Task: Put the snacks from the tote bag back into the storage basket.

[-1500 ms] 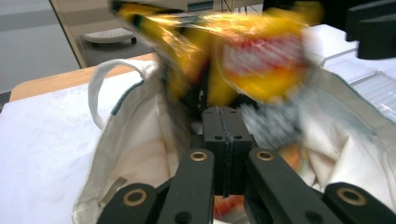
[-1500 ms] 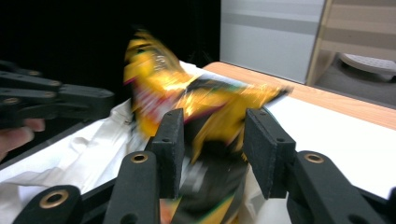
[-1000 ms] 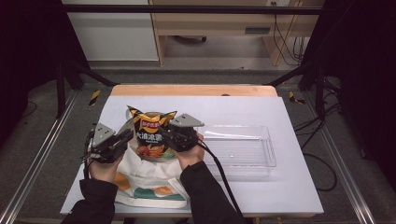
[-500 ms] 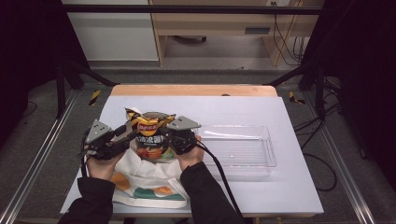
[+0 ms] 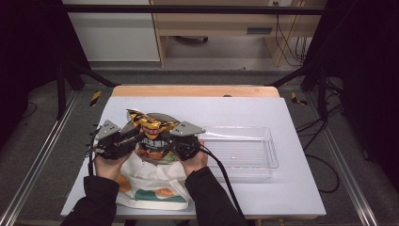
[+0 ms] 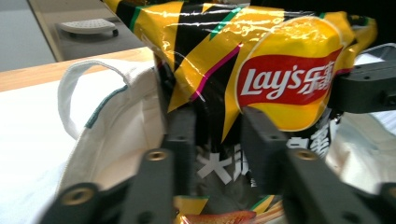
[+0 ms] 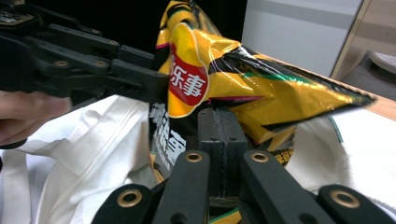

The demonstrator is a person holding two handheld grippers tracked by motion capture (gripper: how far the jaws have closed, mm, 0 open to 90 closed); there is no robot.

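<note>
Both grippers sit at the mouth of the white tote bag (image 5: 150,186), one on each side of the yellow-and-black chip bag (image 5: 151,134) that stands upright in the opening, its lower half inside the cloth and its crimped top sticking out. Left gripper (image 5: 123,143): its jaws have just been closing again after a brief widening a moment back, and in the left gripper view they stand partly apart with the chip bag's foil in front of them — whether the pads actually press it I cannot tell. Right gripper (image 5: 181,141): jaws fully together in its own view, seemingly pinching the tote's rim (or a thin fold by the packet). Compared with a second ago the packet sits lower in the tote — so the packing looks nearly done. A clear plastic tray (image 5: 244,153) lies just to the right on the white table (image 5: 291,188).
</note>
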